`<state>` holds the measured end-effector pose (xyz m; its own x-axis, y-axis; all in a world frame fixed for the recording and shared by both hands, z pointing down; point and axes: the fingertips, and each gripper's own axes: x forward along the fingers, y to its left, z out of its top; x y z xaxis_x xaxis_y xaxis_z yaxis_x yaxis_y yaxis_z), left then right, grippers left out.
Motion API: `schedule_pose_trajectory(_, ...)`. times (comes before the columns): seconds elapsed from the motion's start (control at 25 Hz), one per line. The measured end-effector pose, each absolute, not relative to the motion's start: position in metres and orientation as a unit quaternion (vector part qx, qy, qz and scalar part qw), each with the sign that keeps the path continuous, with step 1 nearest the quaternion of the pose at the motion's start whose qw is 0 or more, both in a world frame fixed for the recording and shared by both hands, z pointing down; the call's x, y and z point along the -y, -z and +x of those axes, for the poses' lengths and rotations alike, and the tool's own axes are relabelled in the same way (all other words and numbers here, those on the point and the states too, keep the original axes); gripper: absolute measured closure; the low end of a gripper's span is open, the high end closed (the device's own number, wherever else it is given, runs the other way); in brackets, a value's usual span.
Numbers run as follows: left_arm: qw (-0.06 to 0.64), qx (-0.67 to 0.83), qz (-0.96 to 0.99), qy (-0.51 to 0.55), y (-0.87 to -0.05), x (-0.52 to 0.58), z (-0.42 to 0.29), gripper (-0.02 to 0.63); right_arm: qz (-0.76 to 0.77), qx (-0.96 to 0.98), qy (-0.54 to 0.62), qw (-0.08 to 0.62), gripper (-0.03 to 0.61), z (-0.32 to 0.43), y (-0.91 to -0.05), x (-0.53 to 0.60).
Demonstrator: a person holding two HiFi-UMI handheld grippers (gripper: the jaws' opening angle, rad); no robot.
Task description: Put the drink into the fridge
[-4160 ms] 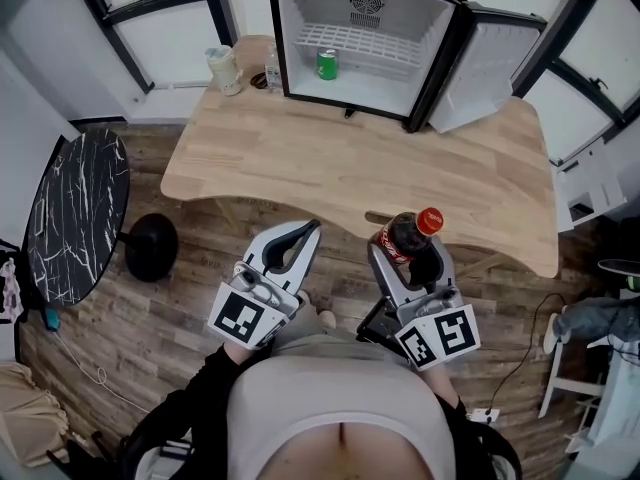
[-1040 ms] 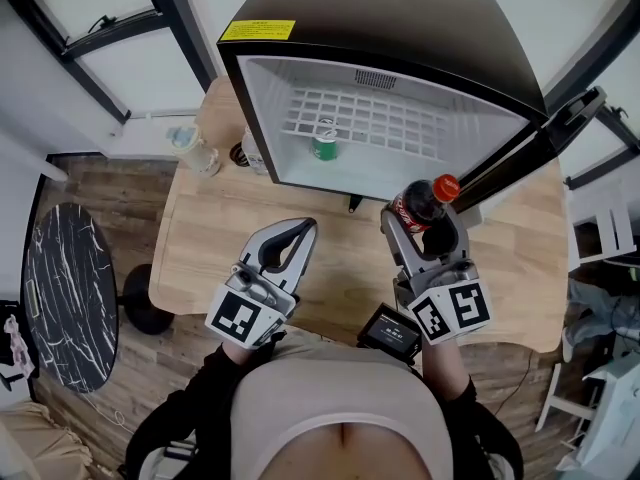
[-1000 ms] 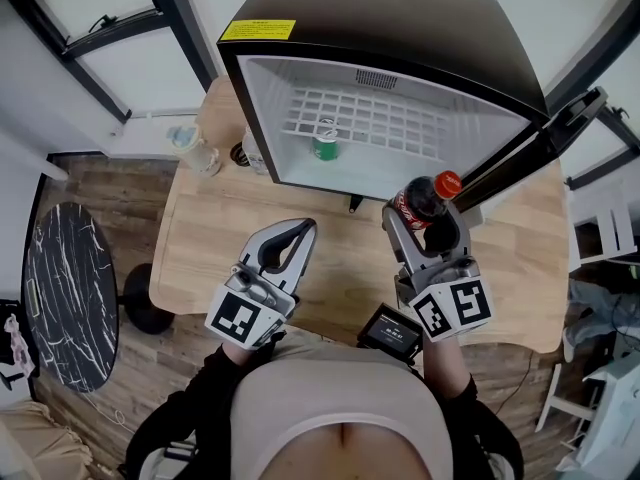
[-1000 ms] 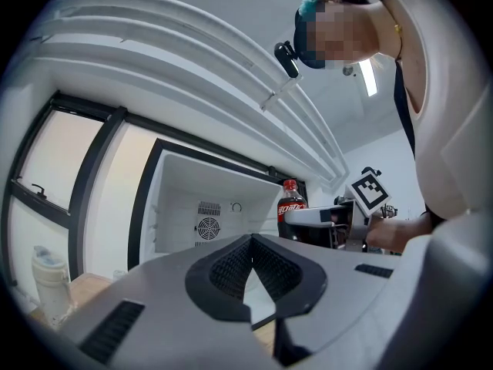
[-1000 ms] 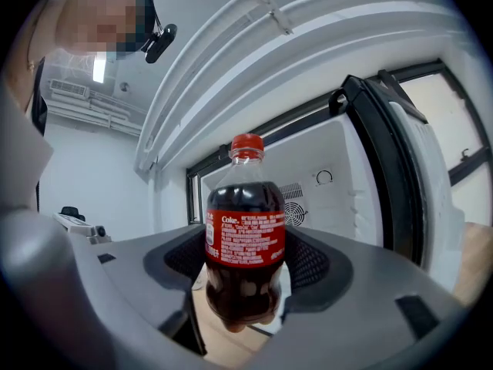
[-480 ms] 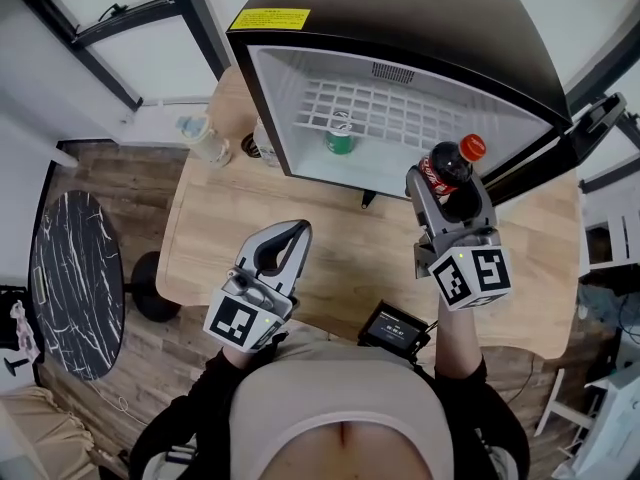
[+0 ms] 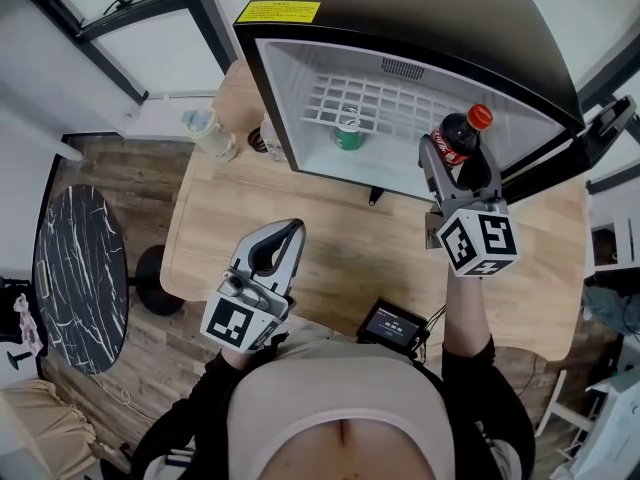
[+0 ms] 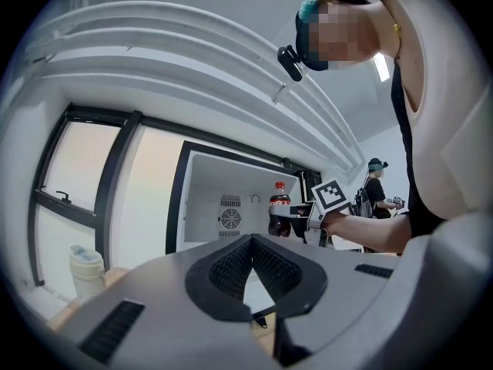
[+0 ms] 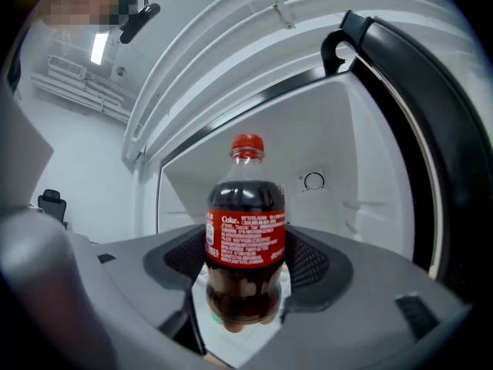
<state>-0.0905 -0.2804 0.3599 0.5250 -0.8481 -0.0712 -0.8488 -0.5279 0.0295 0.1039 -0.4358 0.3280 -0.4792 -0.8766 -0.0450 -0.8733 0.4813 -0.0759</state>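
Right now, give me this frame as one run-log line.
phase: carry to fridge | right tongs: shut on cola bottle, upright, at open fridge front | left tongs: shut, empty, over table | inside: green can

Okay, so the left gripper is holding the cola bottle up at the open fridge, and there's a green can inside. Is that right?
Not quite. It is the right gripper that holds the cola bottle, as the right gripper view shows; the left gripper is shut on nothing. The rest stands: the fridge is open, with the green can inside.
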Motion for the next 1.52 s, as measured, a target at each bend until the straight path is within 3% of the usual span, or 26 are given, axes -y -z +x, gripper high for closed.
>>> schedule_pose_trajectory(1.52,-0.011,-0.525,-0.851,-0.023,-0.377,0.277,-0.115,0.609,-0.555,-0.831,0.033,-0.011,0.255,0.116,-0.365,0.545)
